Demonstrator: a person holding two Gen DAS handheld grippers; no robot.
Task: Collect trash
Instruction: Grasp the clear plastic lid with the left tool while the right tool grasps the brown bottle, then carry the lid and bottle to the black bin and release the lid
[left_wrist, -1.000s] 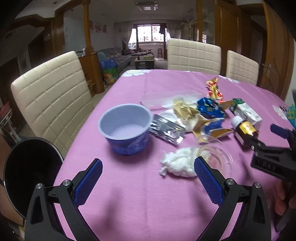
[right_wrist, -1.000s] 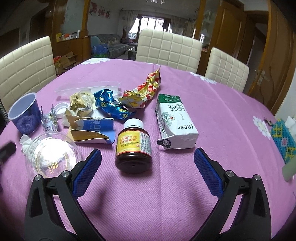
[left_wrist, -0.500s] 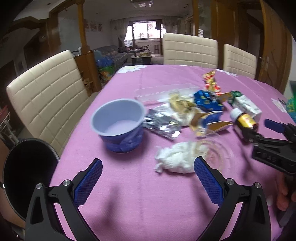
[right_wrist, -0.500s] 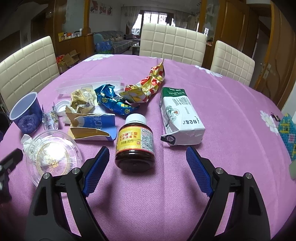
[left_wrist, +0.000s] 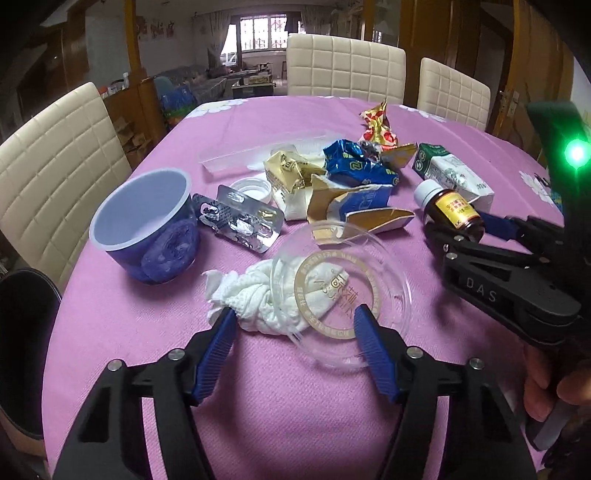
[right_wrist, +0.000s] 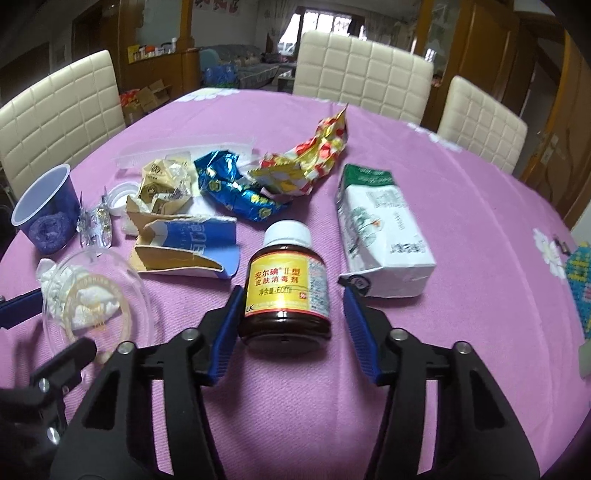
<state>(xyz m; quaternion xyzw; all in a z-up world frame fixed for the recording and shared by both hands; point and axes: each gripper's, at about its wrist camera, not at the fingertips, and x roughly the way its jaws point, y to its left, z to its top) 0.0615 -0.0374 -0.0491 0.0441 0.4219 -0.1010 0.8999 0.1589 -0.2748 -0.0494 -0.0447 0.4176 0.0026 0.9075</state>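
Your left gripper was closing around the tissue and clear lid, its pads not yet pressing either. Your right gripper was closing on the brown bottle, one pad touching, the other just clear. The bottle lay right of the lid, the blue cup left of it.

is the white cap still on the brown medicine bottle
Yes, the brown medicine bottle lies on the purple cloth with its white cap in place.
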